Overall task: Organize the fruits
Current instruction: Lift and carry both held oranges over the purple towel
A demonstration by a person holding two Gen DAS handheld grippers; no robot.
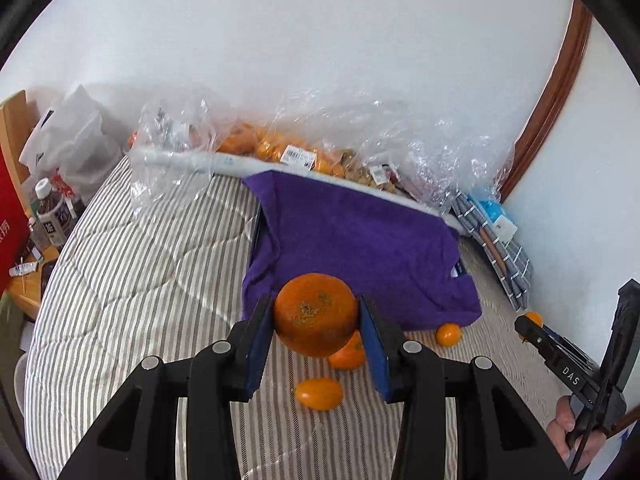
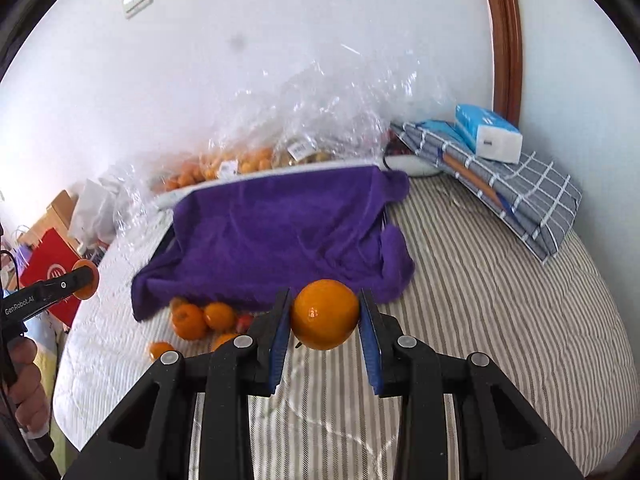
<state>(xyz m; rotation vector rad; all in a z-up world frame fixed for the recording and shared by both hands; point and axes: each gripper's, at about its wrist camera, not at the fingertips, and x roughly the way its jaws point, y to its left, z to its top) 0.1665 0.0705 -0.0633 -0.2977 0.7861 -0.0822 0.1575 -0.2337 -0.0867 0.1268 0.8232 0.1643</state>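
Left gripper (image 1: 316,316) clamped on speckled orange (image 1: 316,314), right gripper (image 2: 324,314) clamped on smooth orange (image 2: 324,314), both above striped bedding (image 2: 500,300), purple cloth (image 1: 360,248) directly ahead, loose oranges (image 2: 198,318) below, bagged fruit (image 1: 280,148) beyond.

Towel (image 2: 276,236) mid-bed (image 2: 500,280); loose fruits (image 2: 200,318) at near-left edge; bagged fruit (image 2: 224,168) beyond; folded cloth (image 2: 500,188) far right.

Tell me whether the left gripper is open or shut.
Shut on the orange: both pads of the left gripper press its sides.

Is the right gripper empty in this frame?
No, the right gripper holds an orange between its blue fingers.
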